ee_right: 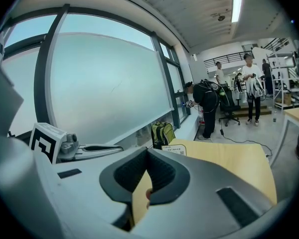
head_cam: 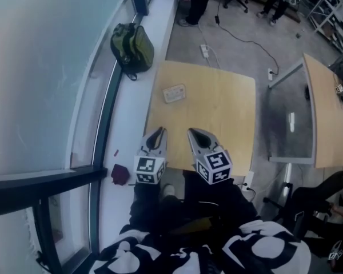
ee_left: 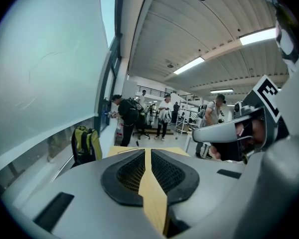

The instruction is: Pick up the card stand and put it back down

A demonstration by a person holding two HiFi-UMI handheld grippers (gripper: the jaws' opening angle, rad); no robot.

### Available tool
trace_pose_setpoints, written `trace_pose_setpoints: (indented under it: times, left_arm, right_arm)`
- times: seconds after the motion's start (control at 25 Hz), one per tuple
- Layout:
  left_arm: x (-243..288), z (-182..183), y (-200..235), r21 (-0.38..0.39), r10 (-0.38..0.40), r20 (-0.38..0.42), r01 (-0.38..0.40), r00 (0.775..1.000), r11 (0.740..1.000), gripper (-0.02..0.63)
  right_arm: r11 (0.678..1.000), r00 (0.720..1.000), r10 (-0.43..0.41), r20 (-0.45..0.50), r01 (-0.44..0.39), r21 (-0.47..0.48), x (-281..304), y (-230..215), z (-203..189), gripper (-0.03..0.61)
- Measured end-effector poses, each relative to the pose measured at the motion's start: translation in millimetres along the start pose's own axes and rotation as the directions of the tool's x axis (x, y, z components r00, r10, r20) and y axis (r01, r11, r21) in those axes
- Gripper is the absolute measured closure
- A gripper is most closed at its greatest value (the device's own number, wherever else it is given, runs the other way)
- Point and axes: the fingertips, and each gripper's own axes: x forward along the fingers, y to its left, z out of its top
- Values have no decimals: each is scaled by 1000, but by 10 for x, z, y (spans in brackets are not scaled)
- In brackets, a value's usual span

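Observation:
The card stand [head_cam: 174, 93] is a small white sign that rests on the far left part of the light wooden table [head_cam: 217, 113]. In the right gripper view the card stand [ee_right: 174, 150] shows just beyond the jaw tips. My left gripper [head_cam: 156, 138] and right gripper [head_cam: 200, 137] hover side by side over the table's near edge, well short of the stand. The left gripper [ee_left: 146, 151] has its jaws together at the tips, with nothing between them. The right gripper [ee_right: 148, 151] looks the same, shut and empty.
A green backpack [head_cam: 132, 47] leans on the white window ledge left of the table. A second table [head_cam: 326, 113] stands to the right across a strip of grey floor. A power strip [head_cam: 204, 50] with a cable lies beyond the table. People stand far off.

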Motion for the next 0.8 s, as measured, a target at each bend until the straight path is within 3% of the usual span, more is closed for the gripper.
trace_pose_setpoints:
  times: [0.12,0.4,0.52,0.64,0.8]
  left_arm:
    - [28,-100,226,-12,34,-13,-34,999,999,580]
    - [113,-174,600,28,17,-54,-16,998,999,551]
    - [178,-165,749,52,19,-70,-15,997,999,485]
    - [284,-171,826,93,0,-99,9,995,996,378]
    - [474,-194,955,110,-37,-123,51,992,993,321]
  right_arm:
    - [1000,1000,5,-21,-5,1,78,-11,-67,563]
    - [1000,999,5,-46,-5,5,190,-110,-118,563]
    - [1000,998,4,-62,-3,18,250,-192,-156,563]
    - [999,997,24,-70,-21,43,310,-259,-156,563]
    - [998,997,34,-66,-31,51,451,-367,-85,563]
